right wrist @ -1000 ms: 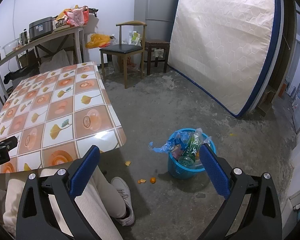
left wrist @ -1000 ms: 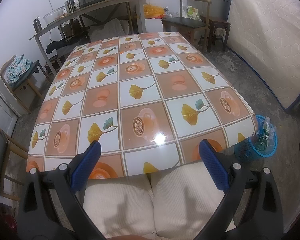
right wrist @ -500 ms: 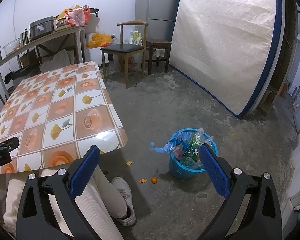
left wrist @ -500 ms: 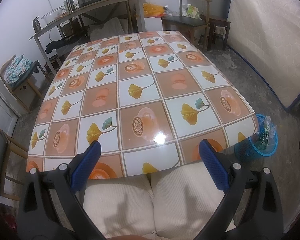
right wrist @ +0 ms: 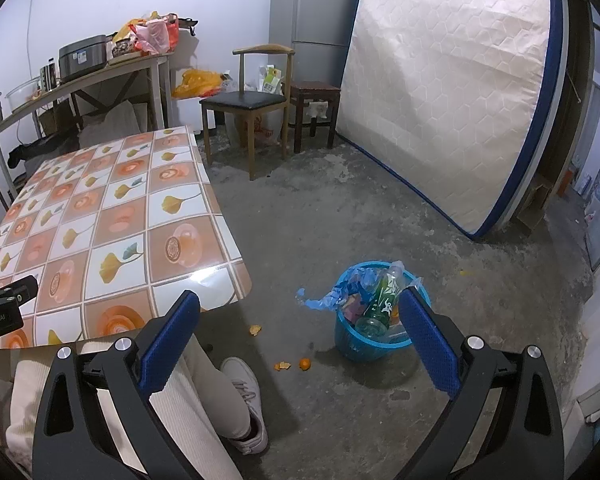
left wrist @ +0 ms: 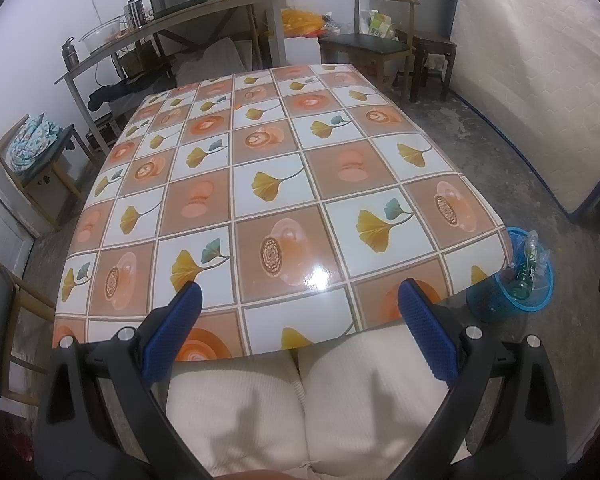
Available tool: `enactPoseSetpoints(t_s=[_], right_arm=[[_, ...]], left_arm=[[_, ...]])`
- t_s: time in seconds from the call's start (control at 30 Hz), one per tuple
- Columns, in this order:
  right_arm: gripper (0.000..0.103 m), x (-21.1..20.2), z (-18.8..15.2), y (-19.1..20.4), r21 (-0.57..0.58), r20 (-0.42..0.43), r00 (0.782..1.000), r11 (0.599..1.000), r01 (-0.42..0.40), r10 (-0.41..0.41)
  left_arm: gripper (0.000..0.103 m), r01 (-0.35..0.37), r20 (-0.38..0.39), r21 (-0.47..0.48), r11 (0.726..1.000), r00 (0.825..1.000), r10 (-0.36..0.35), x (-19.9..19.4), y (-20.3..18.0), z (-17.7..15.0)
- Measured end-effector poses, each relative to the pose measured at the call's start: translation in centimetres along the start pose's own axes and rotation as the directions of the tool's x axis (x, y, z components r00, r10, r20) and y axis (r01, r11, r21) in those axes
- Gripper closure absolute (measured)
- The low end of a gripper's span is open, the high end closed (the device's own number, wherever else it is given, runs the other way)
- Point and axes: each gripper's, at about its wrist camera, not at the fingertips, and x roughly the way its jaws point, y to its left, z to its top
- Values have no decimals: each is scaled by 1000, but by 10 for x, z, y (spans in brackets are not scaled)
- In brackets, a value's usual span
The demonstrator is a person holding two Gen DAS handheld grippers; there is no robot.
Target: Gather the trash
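Hovering empty, both of 'em: left gripper (left wrist: 298, 332) spread wide over the table (left wrist: 276, 168) edge, right gripper (right wrist: 298, 336) spread wide too, aimed at the floor. Trash sits in the blue bin (right wrist: 374, 334), bottle (right wrist: 382, 300) poking out, wrapper (right wrist: 328, 298) hanging over the rim. Orange peel bits (right wrist: 283, 365) lie loose nearby. Risk, imo: tiny flat scraps slip the pads, or a low reach knocks the overfull bin over.

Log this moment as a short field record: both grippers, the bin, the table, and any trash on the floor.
left gripper: open, empty, over table edge
right gripper: open, empty, facing floor
bin: blue, on floor, holds green bottle and wrappers
table: no trash visible
floor trash: orange peel bits near shoe
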Motion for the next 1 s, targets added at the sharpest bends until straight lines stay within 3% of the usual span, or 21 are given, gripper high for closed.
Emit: enactPoseSetpoints(t_s=[1.0], right_arm=[[6,-1,1,-1,3,1,1000,1000,0,0]], left_arm=[[8,0,-3,2,1000,1000,0,-1,1,-1]])
